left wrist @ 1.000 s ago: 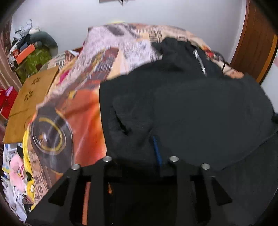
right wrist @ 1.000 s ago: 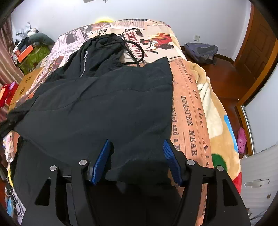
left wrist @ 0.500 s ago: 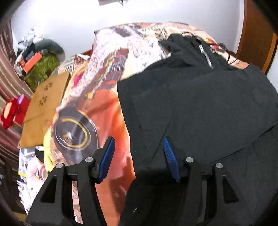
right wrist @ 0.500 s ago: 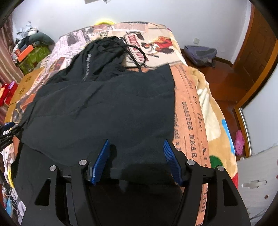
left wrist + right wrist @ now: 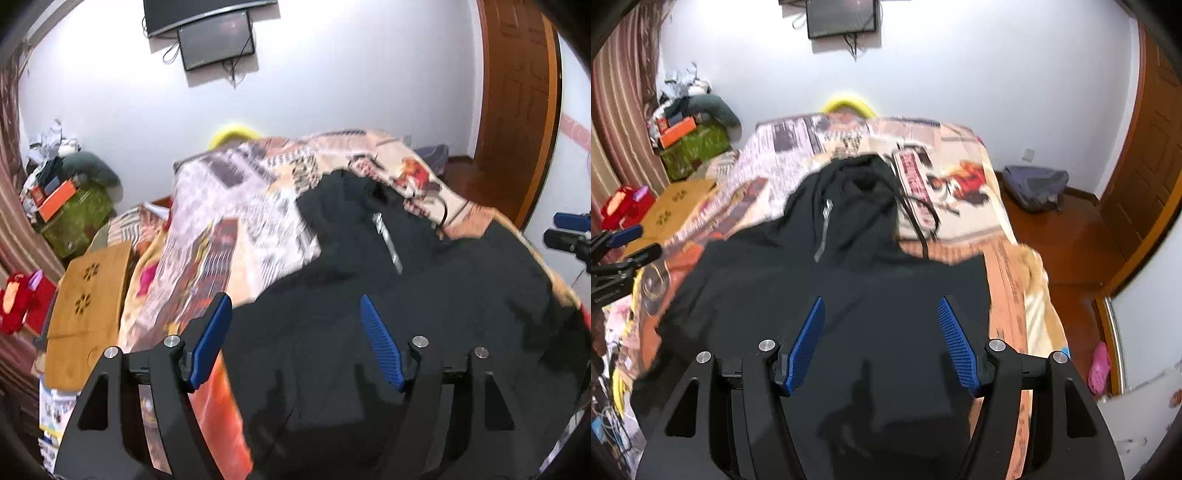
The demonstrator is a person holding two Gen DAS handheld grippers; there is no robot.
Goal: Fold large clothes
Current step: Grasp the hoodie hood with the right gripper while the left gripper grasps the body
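A black hooded jacket [image 5: 406,314] [image 5: 868,258] with a silver zipper lies spread flat on the bed's printed blanket [image 5: 240,206] [image 5: 812,140], hood at the far end. My left gripper [image 5: 294,301] hovers above its left edge. Its jaws are opening, with nothing between the blue pads. My right gripper [image 5: 882,301] hangs open over the jacket's near right part, clear of the cloth. Each gripper shows at the edge of the other's view: the right one [image 5: 559,229] and the left one [image 5: 642,242].
A low wooden table [image 5: 88,295] [image 5: 676,203] and a green box piled with clutter [image 5: 77,214] stand left of the bed. A screen [image 5: 842,16] hangs on the far wall. Right of the bed are a grey bag [image 5: 1034,184] on the floor and a wooden door [image 5: 517,110].
My left gripper, shut on the jacket's edge a second ago, has let go and opened. Both grippers have risen and tilted up, bringing the wall and screen into view.
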